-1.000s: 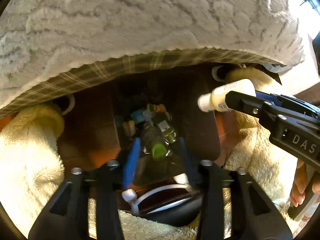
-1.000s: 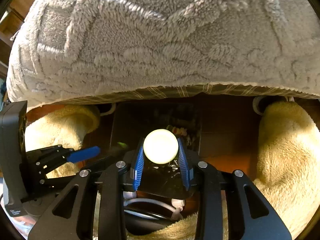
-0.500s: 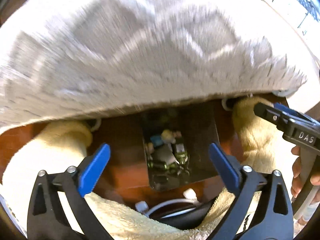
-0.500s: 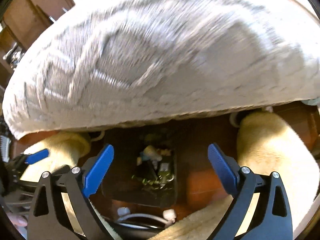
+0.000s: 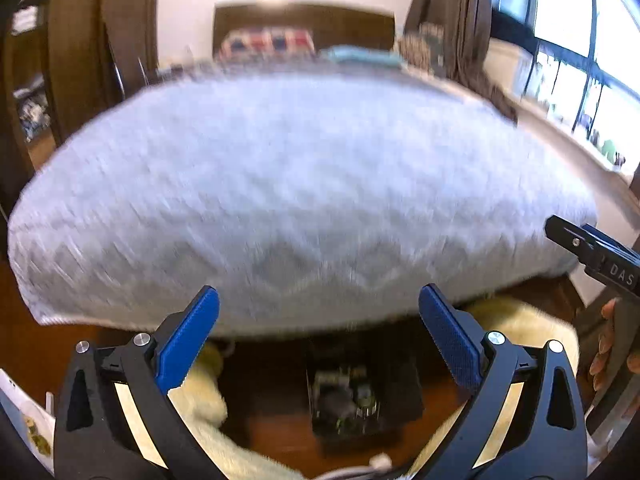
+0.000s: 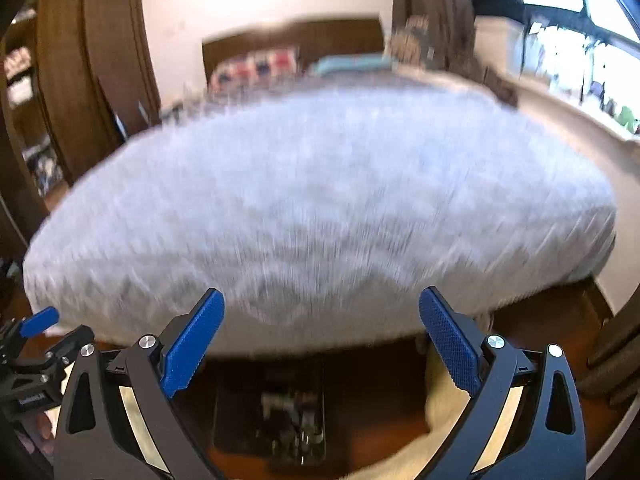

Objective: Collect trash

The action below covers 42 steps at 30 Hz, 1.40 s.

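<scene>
A dark open bin (image 5: 400, 396) stands on the wooden floor at the foot of the bed, with several pieces of trash (image 5: 344, 396) inside; it also shows in the right wrist view (image 6: 240, 416), blurred. My left gripper (image 5: 320, 340) is open and empty, raised above and behind the bin. My right gripper (image 6: 320, 340) is open and empty too. The right gripper's fingers show at the right edge of the left wrist view (image 5: 592, 248). The left gripper's fingertip (image 6: 38, 322) shows at the left of the right wrist view.
A bed with a grey fleece blanket (image 5: 304, 200) fills the middle, with pillows (image 5: 268, 42) and a dark headboard at the far end. Cream fluffy rugs (image 5: 516, 328) lie on both sides of the bin. Windows (image 5: 580, 40) are at the right, wooden shelving at the left.
Both grippers opened and let go of what they held: the left its green-capped bottle, the right its cream bottle. Both have since lifted up and back, so the whole bed shows.
</scene>
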### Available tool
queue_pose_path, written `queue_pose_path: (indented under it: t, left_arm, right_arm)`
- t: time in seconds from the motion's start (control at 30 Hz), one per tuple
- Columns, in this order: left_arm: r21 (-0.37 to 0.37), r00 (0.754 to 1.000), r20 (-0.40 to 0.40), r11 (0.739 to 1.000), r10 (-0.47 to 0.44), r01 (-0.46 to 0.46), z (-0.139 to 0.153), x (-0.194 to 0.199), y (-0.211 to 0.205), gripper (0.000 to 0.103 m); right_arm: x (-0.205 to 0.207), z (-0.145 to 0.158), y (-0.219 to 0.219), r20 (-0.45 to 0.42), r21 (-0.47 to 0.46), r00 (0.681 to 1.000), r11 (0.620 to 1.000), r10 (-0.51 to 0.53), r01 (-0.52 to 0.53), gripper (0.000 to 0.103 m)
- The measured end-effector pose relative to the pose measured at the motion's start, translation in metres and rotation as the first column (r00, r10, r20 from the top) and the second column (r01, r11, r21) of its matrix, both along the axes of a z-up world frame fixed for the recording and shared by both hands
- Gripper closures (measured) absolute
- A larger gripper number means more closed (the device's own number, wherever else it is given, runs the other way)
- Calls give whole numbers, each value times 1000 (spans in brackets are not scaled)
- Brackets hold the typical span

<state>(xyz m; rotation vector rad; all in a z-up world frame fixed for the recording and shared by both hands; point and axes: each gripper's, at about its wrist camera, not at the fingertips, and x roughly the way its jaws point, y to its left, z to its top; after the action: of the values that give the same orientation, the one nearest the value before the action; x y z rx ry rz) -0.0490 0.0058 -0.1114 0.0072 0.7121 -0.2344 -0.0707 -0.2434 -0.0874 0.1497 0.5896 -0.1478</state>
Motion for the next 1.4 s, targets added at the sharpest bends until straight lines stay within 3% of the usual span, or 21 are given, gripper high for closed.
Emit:
queue_pose_path:
  t: [0.17,0.37,0.53,0.77,1.03,1.4]
  left_arm:
    - [-25,990,134,999,34,-31,43,-6,10,8]
    - [-28,965,257,998,56,-51,84,-22,13,8]
    - [2,940,333,997,76,-81,108,-34,9,8]
    - [26,926,374,997,57,-72,122,-38,-4,8]
    - [29,924,375,995,76,-93,122,-36,-2,8]
    - [21,923,376,995,87,-102,121,-35,-1,8]
  right_arm:
    - [-22,45,3,190,-70,981,996,-31,45,3]
    - [-35,81,4,292,-128,955,987,-52,93,3]
    - [-43,101,-1,320,-104,945,988,-72,111,3]
    - [-38,101,7,288,-114,957,992,-24,59,3]
    - [-42,106,10,325,-129,944,986,-55,102,3]
    - [-33,100,17,271,-154,962,986,-22,66,3]
